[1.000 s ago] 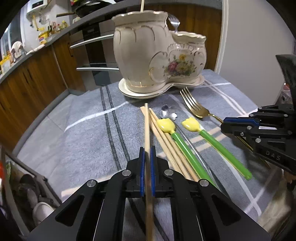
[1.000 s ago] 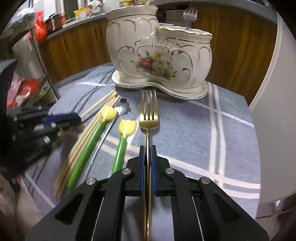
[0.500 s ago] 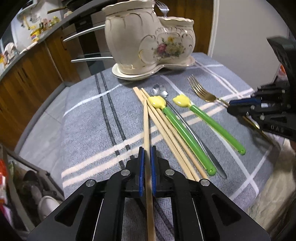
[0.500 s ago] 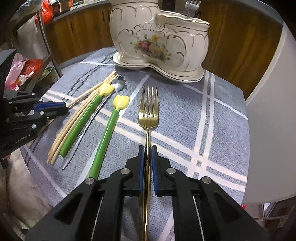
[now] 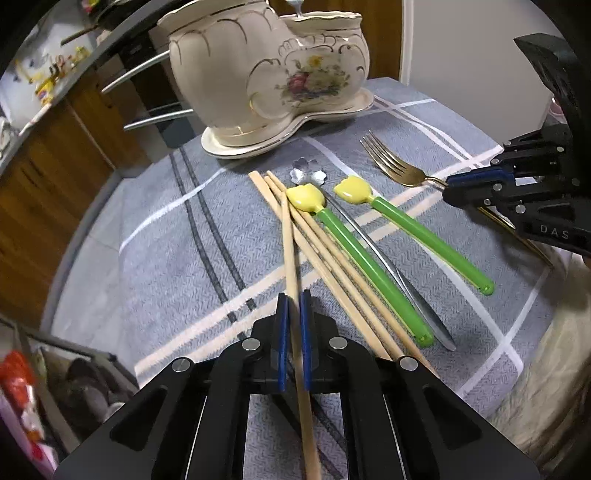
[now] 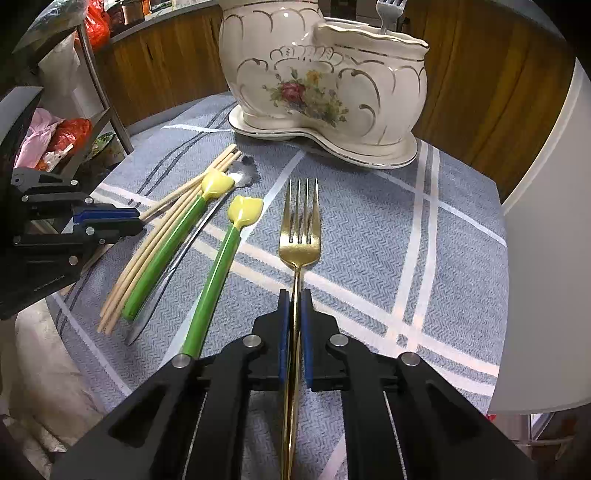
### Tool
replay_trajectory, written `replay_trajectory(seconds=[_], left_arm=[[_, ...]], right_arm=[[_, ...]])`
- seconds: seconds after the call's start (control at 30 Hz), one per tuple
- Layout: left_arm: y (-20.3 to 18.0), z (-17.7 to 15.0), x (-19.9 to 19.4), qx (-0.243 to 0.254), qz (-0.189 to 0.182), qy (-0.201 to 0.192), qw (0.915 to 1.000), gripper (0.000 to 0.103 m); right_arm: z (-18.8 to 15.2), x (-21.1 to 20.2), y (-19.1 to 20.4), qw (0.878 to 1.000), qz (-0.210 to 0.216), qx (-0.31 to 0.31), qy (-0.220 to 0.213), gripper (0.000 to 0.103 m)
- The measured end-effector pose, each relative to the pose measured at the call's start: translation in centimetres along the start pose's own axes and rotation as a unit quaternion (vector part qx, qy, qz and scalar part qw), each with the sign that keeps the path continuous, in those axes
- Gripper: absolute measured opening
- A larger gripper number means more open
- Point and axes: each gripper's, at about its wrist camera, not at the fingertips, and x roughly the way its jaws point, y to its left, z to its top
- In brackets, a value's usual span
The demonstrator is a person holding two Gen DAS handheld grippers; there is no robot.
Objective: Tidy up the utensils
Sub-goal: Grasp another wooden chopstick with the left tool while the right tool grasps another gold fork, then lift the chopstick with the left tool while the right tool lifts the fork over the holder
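My left gripper [image 5: 291,299] is shut on a wooden chopstick [image 5: 289,243] whose tip crosses the other chopsticks [image 5: 332,273] lying on the cloth. My right gripper [image 6: 295,295] is shut on the handle of a gold fork [image 6: 301,229], tines pointing at the holder. Beside the chopsticks lie two green-handled utensils with yellow heads [image 5: 354,247] [image 5: 424,236] and a silver knife [image 5: 406,288]. The cream floral ceramic holder [image 5: 273,70] stands at the back with a silver fork [image 6: 388,11] in it. In the right wrist view the left gripper [image 6: 136,221] shows at the left.
A grey-blue striped cloth [image 6: 369,221] covers the small round table. Wooden cabinets [image 5: 48,177] and a counter run behind and to the left. A shelf with bags [image 6: 55,136] stands by the table's left side. A white rounded object [image 6: 546,258] rises at the right edge.
Both grippers have tipped and drawn back a little from the holder, so more of the cloth shows. The held chopstick now slants across the other chopsticks. The fork stays gripped.
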Motion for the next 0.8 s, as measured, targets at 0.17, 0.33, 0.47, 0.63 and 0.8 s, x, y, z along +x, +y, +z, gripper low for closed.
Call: replay_trajectory(seconds=[0.17, 0.33, 0.47, 0.63, 0.8], left_arm=[[0.2, -0.6, -1.4, -0.011, 0.008, -0.046, 0.9989, 0.007], [1.1, -1.1, -3.9, -0.036, 0.002, -0.124, 0.9916, 0.007], [1.9, -1.4, -5.7, -0.057, -0.006, -0.181, 0.9818, 0.007], [2.4, -1.1, -7.4, -0.066, -0.014, -0.232, 0.9705, 0.007], [3.2, 0.1, -9.1, -0.08, -0.026, -0.282, 0.9557, 0.007]], right_arm=[[-0.9, -1.9, -0.5, 0.999, 0.012, 0.009, -0.049, 0.006], [-1.4, -4.7, -0.9, 0.992, 0.008, 0.009, -0.123, 0.006], [-1.3, -6.4, -1.3, 0.983, 0.012, 0.019, -0.182, 0.006], [-0.6, -8.0, -1.1, 0.971, 0.007, 0.013, -0.239, 0.006], [0.7, -9.6, -0.7, 0.954, -0.001, 0.01, -0.3, 0.006]])
